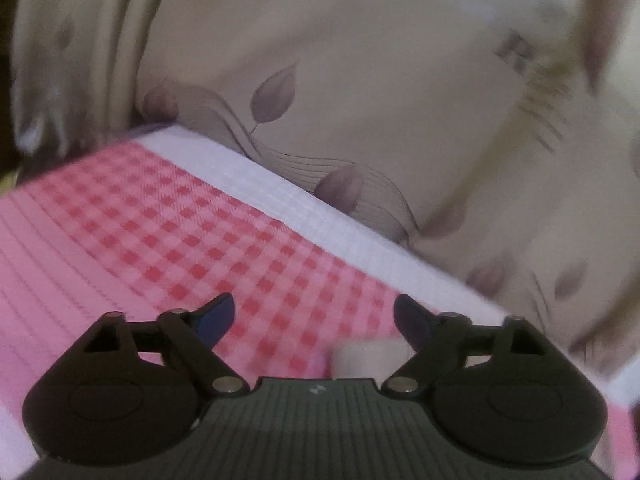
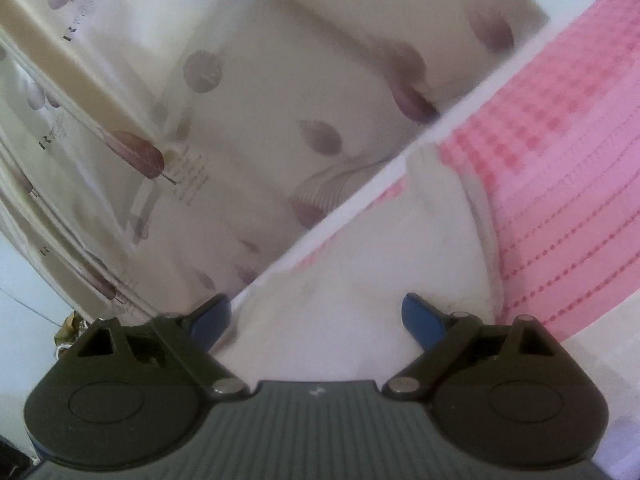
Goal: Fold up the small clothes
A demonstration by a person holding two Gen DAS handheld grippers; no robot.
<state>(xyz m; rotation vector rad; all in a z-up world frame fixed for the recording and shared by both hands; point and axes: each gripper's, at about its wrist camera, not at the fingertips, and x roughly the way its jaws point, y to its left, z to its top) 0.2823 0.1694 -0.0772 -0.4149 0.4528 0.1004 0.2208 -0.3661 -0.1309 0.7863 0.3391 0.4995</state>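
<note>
A pink checked cloth (image 1: 160, 240) with a white border (image 1: 320, 216) lies flat on a beige leaf-print sheet (image 1: 360, 80). My left gripper (image 1: 314, 316) hovers low over the checks, open, with nothing gripped. A small white bit of fabric (image 1: 368, 358) shows just ahead of its body, close to the right finger. In the right wrist view, which is tilted, a small white garment (image 2: 380, 240) rests on the pink cloth (image 2: 560, 140) near its edge. My right gripper (image 2: 316, 312) is open above the garment, and its blue pads do not press it.
The beige sheet (image 2: 240, 100) with printed leaves and lettering surrounds the pink cloth. Raised piped seams (image 1: 120, 40) run along the sheet at the upper left. A pale surface and a small dark cluttered object (image 2: 66, 332) show at the lower left of the right wrist view.
</note>
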